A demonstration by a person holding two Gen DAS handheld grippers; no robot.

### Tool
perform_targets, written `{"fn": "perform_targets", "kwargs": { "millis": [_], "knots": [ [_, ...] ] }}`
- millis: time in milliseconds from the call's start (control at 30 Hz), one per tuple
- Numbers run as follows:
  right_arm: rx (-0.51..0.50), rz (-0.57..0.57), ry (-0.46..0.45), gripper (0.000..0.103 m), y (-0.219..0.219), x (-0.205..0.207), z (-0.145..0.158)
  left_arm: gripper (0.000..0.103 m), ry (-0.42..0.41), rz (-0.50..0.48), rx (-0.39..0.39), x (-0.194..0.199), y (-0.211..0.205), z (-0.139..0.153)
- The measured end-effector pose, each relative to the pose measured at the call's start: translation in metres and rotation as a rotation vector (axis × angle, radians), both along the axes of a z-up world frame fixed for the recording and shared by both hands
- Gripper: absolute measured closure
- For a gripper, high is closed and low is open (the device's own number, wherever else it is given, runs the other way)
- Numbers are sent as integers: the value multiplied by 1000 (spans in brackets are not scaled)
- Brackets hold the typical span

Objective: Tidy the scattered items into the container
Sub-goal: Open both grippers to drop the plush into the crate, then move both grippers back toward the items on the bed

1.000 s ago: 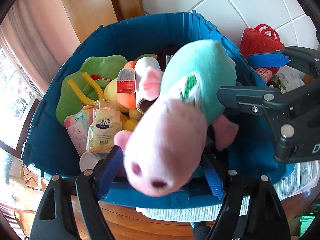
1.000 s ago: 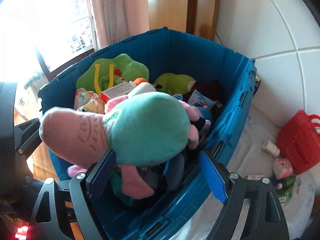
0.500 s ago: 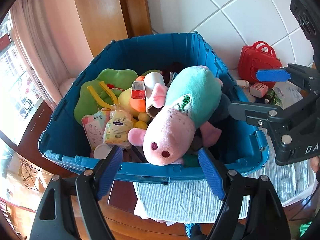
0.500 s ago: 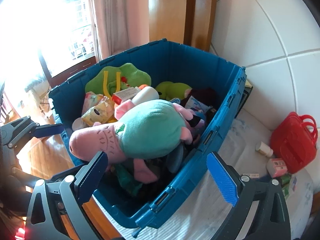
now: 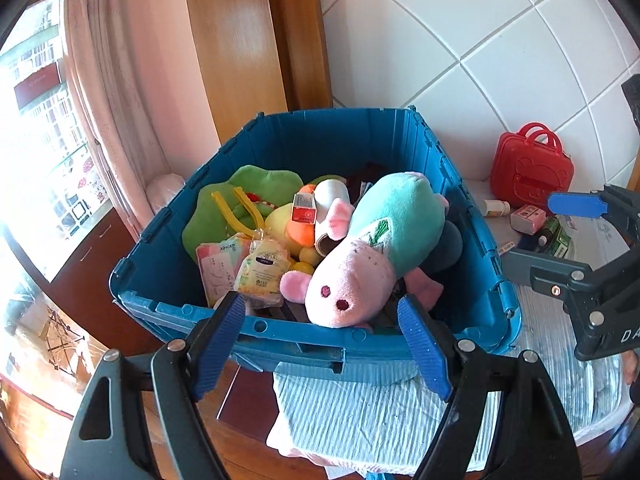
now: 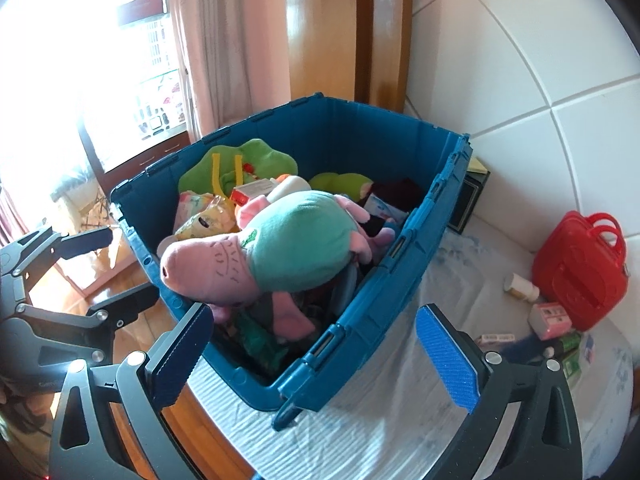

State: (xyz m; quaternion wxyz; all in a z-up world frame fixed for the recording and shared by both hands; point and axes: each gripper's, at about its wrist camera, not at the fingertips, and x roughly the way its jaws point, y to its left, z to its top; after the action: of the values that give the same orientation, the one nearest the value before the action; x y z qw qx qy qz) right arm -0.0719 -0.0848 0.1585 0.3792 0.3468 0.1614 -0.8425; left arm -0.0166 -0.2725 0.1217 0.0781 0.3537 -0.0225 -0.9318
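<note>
plush pig [image 5: 368,256] is in the blue crate [image 5: 280,336], lying on top of the pile with its snout at the near rim, so that item counts as done. the crate is already pretty full: green plush [image 5: 248,192], tissue packs [image 5: 262,268], small red-white box [image 5: 303,210] and other bits.

left gripper [image 5: 320,340]: fingers apart, nothing between them, hanging just short of the crate's near wall. right gripper [image 6: 316,354]: fingers have just been opening and now stand wide, empty, over the crate's near corner.

left to do, all on the cloth-covered surface at about 3 o'clock of the crate: red toy case [image 6: 580,272], white bottle [image 6: 520,286], pink carton [image 6: 550,320], green boxes [image 6: 568,346], a flat strip [image 6: 496,337]. there's also a dark box [image 6: 468,204] behind the crate's far corner; can't tell if it's in scope.

judgement: bulk done, a handful of small items plus the case remaining. right gripper is nearer to them.
</note>
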Motion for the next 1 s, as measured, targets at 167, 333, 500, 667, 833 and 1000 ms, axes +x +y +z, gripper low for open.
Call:
{"fn": "perform_targets", "kwargs": {
  "millis": [167, 333, 500, 667, 833, 1000],
  "knots": [
    [-34, -46, 14, 0, 35, 5, 1, 24, 53, -32, 5, 2, 30, 7],
    [-68, -107, 1, 0, 89, -1, -4, 23, 92, -89, 16, 0, 74, 13],
    [-89, -194, -43, 0, 167, -25, -19, 23, 93, -135, 33, -12, 139, 12],
    [-63, -301, -81, 0, 261, -60, -44, 23, 64, -157, 74, -34, 217, 1],
    [-37, -400, -122, 0, 360, -93, -73, 23, -9, -139, 120, -63, 284, -28],
    [-17, -518, -181, 0, 439, -126, -104, 23, -97, -143, 147, -87, 332, -61]
  ]
}}
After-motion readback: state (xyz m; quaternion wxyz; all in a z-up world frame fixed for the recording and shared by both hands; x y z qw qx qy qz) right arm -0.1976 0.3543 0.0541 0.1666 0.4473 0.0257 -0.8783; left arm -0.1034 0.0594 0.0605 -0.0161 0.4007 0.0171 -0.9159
